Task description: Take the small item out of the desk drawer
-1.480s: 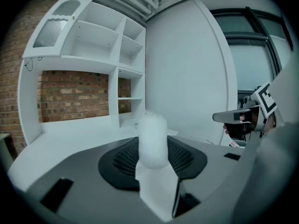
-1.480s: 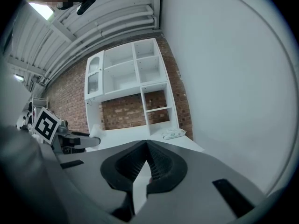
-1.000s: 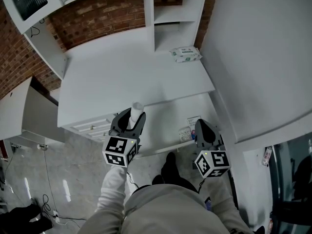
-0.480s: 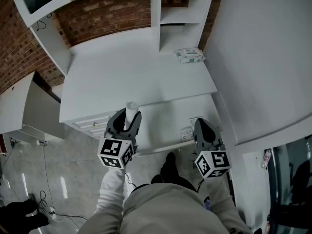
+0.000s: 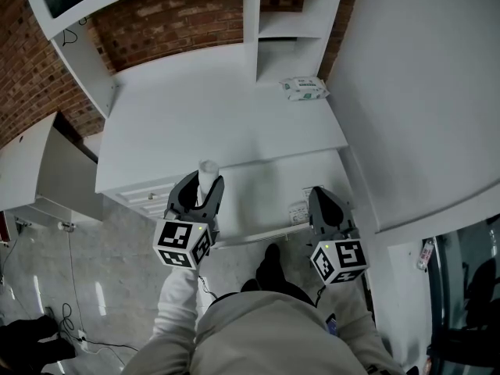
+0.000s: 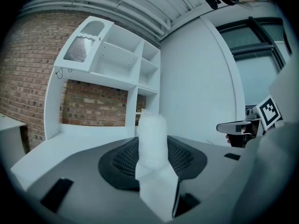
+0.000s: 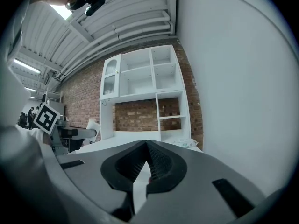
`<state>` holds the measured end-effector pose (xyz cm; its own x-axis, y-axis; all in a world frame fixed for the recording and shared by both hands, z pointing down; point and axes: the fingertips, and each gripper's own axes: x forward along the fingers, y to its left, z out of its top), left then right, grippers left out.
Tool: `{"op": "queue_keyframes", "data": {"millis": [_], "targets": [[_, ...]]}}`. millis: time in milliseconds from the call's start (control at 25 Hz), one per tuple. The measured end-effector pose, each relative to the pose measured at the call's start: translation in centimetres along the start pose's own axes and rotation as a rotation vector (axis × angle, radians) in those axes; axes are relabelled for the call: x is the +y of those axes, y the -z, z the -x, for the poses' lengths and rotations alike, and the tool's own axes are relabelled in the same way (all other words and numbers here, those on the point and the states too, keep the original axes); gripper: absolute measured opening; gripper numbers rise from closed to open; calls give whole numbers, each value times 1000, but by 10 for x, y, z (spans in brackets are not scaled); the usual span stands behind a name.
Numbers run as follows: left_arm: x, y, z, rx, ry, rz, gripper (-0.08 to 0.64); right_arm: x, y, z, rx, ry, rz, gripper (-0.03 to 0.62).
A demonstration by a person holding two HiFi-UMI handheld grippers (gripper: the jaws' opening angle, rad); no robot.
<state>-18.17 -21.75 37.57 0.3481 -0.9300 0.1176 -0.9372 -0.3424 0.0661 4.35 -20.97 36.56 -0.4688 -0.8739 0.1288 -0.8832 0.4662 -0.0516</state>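
Observation:
My left gripper [image 5: 205,186] is shut on a small white cylinder-shaped item [image 5: 208,172], which stands up between its jaws over the desk's front edge. In the left gripper view the white item [image 6: 152,140] fills the middle of the left gripper [image 6: 154,148]. The white drawer [image 5: 262,198] lies pulled out below the desk top [image 5: 211,123], between my two grippers. My right gripper [image 5: 321,202] hovers over the drawer's right end, shut with nothing in it. In its own view the right gripper [image 7: 146,146] has its jaw tips together.
Small packets [image 5: 300,209] lie at the drawer's right end. A pack of wipes [image 5: 305,89] rests at the desk's back right, under white shelves [image 5: 289,22]. A white wall panel [image 5: 422,92] stands close on the right. More drawer fronts [image 5: 148,201] sit at the left.
My left gripper has drifted a little to the left and toward the desk edge with the white item still in it. The right gripper has hardly moved.

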Motion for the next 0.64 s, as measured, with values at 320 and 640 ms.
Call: {"op": "queue_keyframes", "data": {"millis": [320,640], "targets": [[-1,-4,2,-5,-1,0,186,11,-3,-1,8,-32,47,26],[1,0,-3,-2,-5,-4,186,11,1,-11,6,-51,61,26]]}}
